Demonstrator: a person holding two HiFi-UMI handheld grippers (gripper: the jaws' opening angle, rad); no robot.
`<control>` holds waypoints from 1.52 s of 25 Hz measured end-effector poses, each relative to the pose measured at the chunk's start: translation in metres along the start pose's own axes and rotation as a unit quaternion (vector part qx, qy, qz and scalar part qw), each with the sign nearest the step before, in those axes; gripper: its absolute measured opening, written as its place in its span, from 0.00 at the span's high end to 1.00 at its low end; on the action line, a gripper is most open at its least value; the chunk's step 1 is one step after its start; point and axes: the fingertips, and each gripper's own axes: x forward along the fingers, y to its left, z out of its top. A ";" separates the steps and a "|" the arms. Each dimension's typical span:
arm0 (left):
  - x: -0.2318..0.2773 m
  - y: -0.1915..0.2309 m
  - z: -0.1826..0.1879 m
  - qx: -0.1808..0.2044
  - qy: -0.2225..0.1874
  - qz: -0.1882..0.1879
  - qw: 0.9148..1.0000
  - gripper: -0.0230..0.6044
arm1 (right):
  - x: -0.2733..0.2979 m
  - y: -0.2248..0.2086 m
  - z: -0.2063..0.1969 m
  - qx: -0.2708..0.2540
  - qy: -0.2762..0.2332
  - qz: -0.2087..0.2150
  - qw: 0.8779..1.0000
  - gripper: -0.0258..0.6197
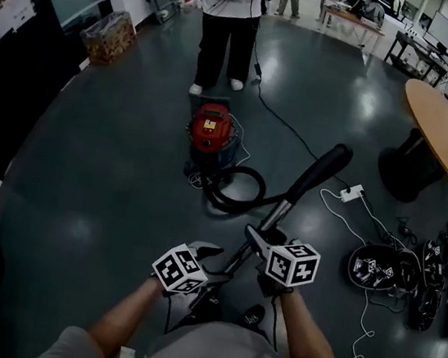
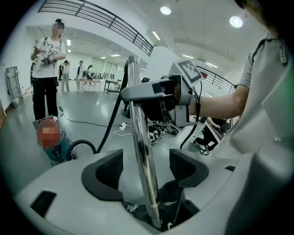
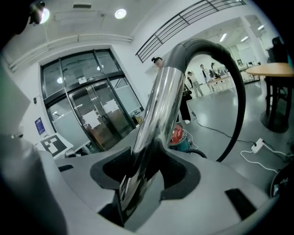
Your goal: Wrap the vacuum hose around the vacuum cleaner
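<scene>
The right claw [image 3: 146, 172] was clamped on the chrome tube [image 3: 161, 96], with its pads pressed to both sides. The left claw [image 2: 146, 170] stood open lower on the same tube, a gap showing at each pad. From the tube's top the black hose [image 3: 240, 114] arched down to a loose loop on the floor beside the red vacuum [image 1: 211, 131], well ahead of the person. No turn was yet wound round the body. The left claw probably needed a firm bite first. Then the tube could be carried to the vacuum, with the hose kept untwisted and clear of the power strip [image 1: 352, 192].
</scene>
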 end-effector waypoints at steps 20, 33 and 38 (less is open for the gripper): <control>-0.044 0.043 0.122 0.233 -0.038 0.064 0.970 0.48 | 0.014 -0.005 -0.025 -0.240 0.162 0.025 0.957 0.66; 0.058 -0.025 0.248 0.388 0.013 0.110 0.915 0.48 | -0.061 -0.113 -0.037 -0.390 0.254 0.086 0.881 0.66; 0.116 -0.043 0.260 0.444 0.132 0.076 0.883 0.48 | -0.097 -0.150 -0.035 -0.421 0.284 0.109 0.854 0.66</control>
